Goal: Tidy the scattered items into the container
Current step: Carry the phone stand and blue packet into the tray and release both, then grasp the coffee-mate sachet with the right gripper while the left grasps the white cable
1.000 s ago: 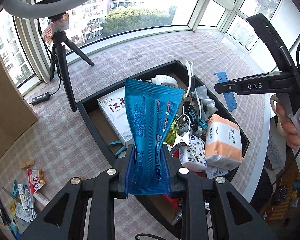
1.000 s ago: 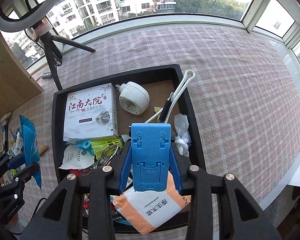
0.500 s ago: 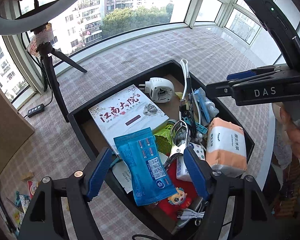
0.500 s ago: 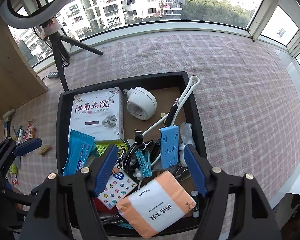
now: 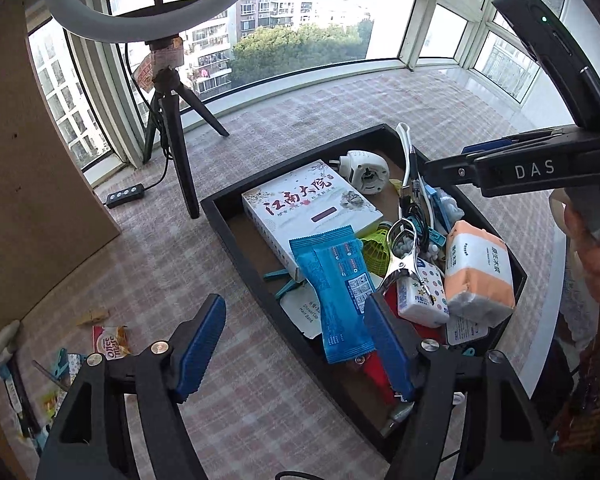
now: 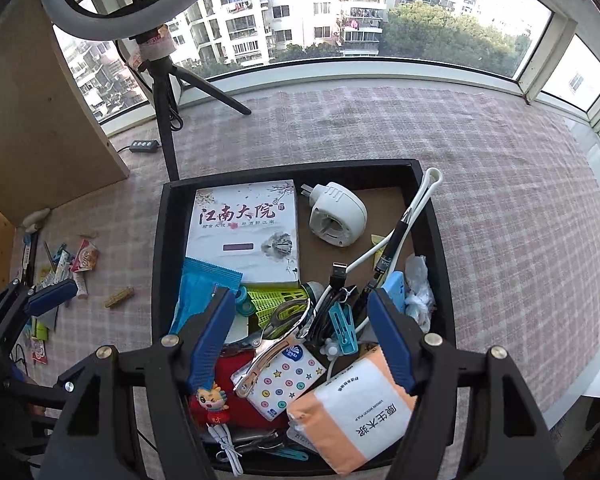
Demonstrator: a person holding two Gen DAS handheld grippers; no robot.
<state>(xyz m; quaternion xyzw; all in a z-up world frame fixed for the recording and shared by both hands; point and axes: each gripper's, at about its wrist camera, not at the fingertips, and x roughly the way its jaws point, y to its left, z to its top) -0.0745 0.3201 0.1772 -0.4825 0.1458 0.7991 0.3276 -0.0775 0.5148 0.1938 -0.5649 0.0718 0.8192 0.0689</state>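
Left gripper: jaws spread wide, nothing held; seen low in the left wrist view, straddling the near-left wall of the container.
Right gripper: jaws likewise wide apart and empty; seen low centre in the right wrist view, over the near half of the container.
Container: black open tray on the checked cloth, centre of frame, already crowded.
Blue packet: lies flat inside the tray, lower centre of the left wrist view, partly overlapping the white box.
Remaining scatter: small sachets, a tube and clips are seen on the cloth at far left of the right wrist view, well apart from the tray; a wooden clothespin lies nearer the tray wall.
Coffee sachet: lower left of the left wrist view, flat on the cloth; judged light, thin, crinkly and somewhat slippery.
Hold for the sachet: a pinch across a short sealed edge is judged best, since the flat face offers little to grip.
Clothespin handling: judged light and stiff; it may be taken across its narrow sides at mid-length.
Thin items in the pile: too small to be told apart.
Risk: flat foil may be pushed along the cloth rather than lifted.
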